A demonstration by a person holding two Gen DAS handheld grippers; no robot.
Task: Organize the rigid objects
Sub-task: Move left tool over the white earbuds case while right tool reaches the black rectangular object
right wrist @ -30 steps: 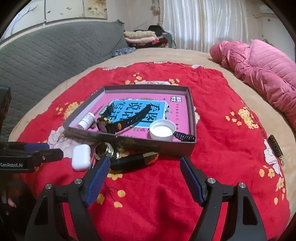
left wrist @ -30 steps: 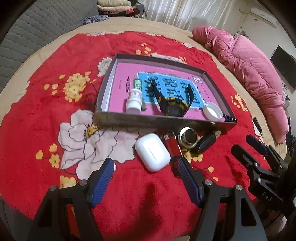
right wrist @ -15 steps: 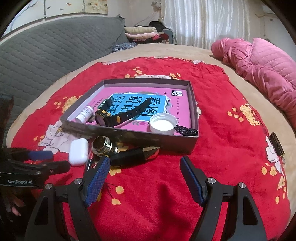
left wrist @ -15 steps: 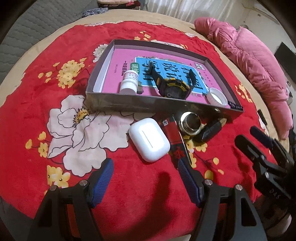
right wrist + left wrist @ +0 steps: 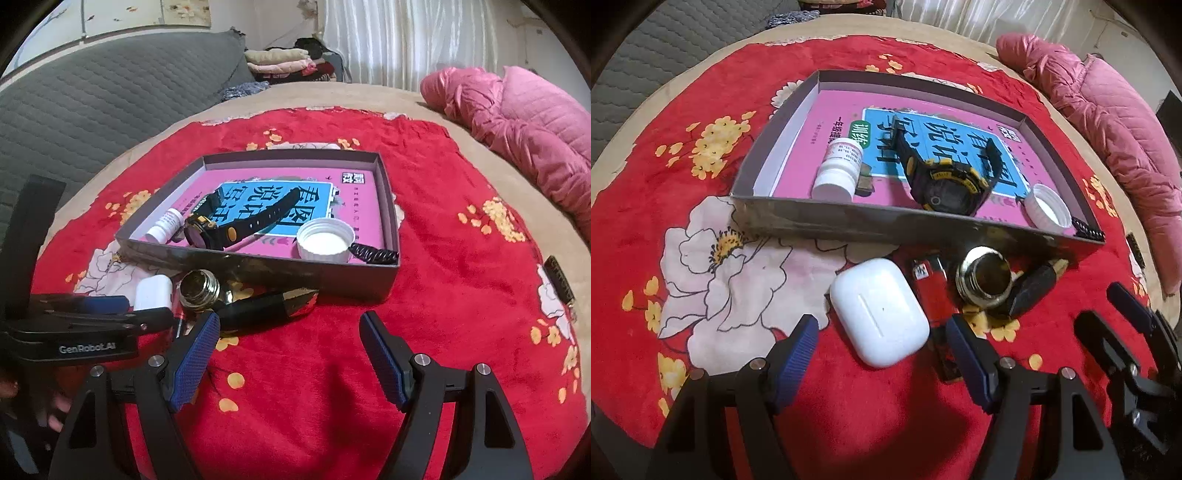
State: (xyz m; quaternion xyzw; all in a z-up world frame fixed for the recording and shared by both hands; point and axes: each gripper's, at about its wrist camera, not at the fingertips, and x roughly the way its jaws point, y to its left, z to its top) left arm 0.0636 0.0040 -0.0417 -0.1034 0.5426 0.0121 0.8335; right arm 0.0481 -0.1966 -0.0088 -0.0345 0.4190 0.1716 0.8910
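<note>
White earbud case (image 5: 880,311) lies on the red floral blanket (image 5: 701,173), just outside the near wall of the shallow box (image 5: 827,221), at 6 o'clock from the box. Compared with a second ago, the case sits larger and lower in the left wrist view, now between the parted blue pads of the left gripper (image 5: 879,350), which touch nothing; the items themselves have not shifted. Right gripper (image 5: 288,354) likewise stands apart over bare blanket, holding nothing.

Outside the box, four items: earbud case, red lighter (image 5: 932,291) touching it at 3 o'clock, one metal ring fitting (image 5: 984,277), one black cylinder (image 5: 266,306).

Inside, five: one white bottle (image 5: 838,171), one watch (image 5: 942,177), one white cap (image 5: 1049,210), one black clip (image 5: 375,254), one pink book (image 5: 827,125).

Open blanket lies at 9 o'clock of the case.
</note>
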